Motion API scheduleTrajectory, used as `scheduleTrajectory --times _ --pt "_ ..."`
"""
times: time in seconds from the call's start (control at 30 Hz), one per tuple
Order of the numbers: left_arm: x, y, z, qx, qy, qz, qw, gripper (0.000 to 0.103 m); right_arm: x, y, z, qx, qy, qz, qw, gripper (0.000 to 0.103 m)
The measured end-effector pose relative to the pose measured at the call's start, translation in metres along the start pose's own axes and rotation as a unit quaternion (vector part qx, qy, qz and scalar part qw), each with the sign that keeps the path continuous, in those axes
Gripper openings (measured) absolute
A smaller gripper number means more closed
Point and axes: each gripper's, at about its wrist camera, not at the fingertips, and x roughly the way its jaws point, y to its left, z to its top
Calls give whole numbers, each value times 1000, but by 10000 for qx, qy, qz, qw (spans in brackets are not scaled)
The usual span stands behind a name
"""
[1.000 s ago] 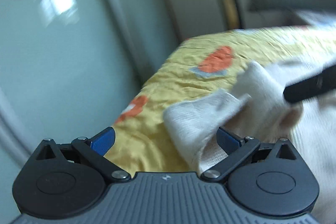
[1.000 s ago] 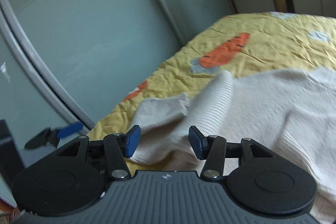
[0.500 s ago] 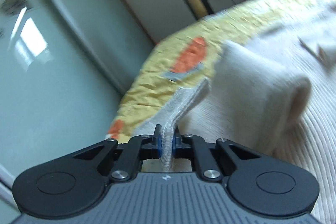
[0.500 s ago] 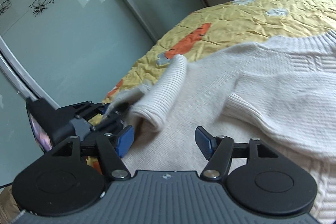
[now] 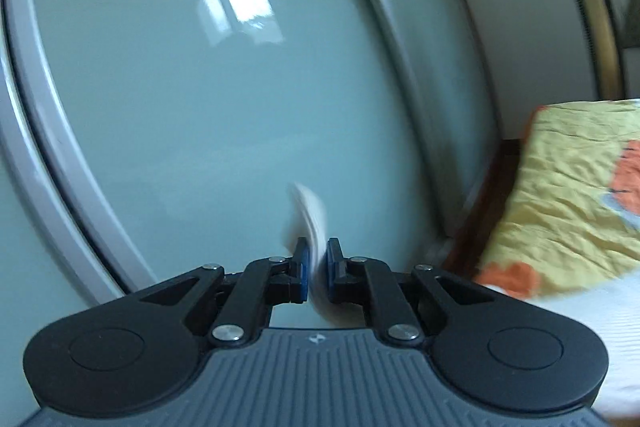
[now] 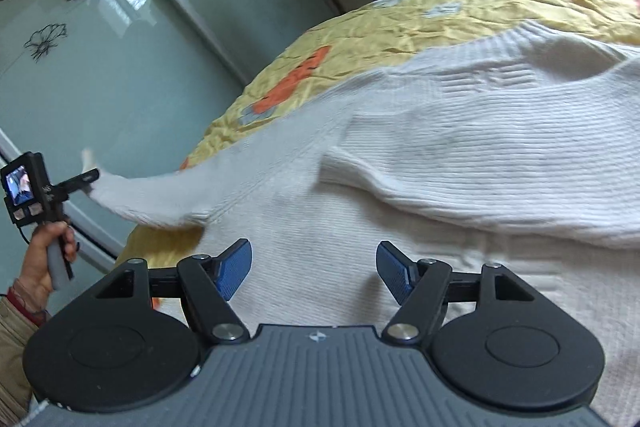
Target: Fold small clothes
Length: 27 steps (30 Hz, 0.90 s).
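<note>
In the left wrist view, the left gripper (image 5: 314, 263) points away from the bed toward the pale green glass wardrobe door (image 5: 208, 99) printed with dark flower outlines. Its two blue-padded fingers (image 5: 303, 273) are pressed together on a thin, blurred edge of the white ribbed knit sweater (image 5: 314, 217), which stands up between them. At the right edge lies the yellow quilted bedspread with orange patches (image 5: 568, 195), with one strip of the white knit showing below it.

In the right wrist view, the right gripper (image 6: 314, 269) hovers low over the white ribbed knit sweater (image 6: 460, 147), tilted down toward its body; its two blue pads (image 6: 236, 267) are spread wide with nothing between them. The one sweater lies on the yellow bedspread (image 6: 400, 23), its near sleeve folded across the chest. The other sleeve (image 6: 148, 195) is stretched out to the left, off the bed edge, its cuff pinched in the left gripper (image 6: 86, 181). A bare hand (image 6: 44, 255) grips that tool's grey handle upright; one small lit screen (image 6: 18, 183) sits on its back. Two grippers and one garment are visible in all.
</note>
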Motion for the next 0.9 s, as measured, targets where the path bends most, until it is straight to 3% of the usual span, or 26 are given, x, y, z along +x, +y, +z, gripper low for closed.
scheduleTrajectory --times 0.13,0.3,0.47,0.53,0.57,0.63,0.67,0.7,0.8,0.9 --pt "-21 -22 10 -46 -285 -273 9992 9 -9 -11 1 45 -160 -148 9998 74" --pt "-70 -67 23 -44 -638 -1127 9916 8 -21 -30 1 249 -325 -323 9986 78" --pt "-77 -69 26 -810 123 -2404 9672 9 -37 -35 -2 261 -441 -331 9981 79" --pt "-78 -60 16 -1008 410 -2519 9616 12 -42 -31 -4 64 -435 -368 9984 82" --pt "-77 -52 11 -1124 538 -2492 9604 20 -43 -28 -5 -22 -435 -404 9982 84" --pt "-74 -30 -4 -1527 896 -2507 9517 60 -43 -25 -7 -143 -433 -431 9980 86" --pt "-70 -17 -14 -1830 1108 -2539 9433 95 -44 -24 -8 -134 -431 -395 9982 87" --pt "-67 -2 -25 -2222 1270 -2561 9322 102 -43 -24 -8 -94 -423 -335 9985 87" --pt "-53 35 -62 -3317 1831 -2806 8819 102 -38 -23 -11 27 -348 -162 9993 87" --pt "-33 56 -98 -4402 2203 -3146 8116 102 -31 -21 -15 32 -231 -130 9996 87"
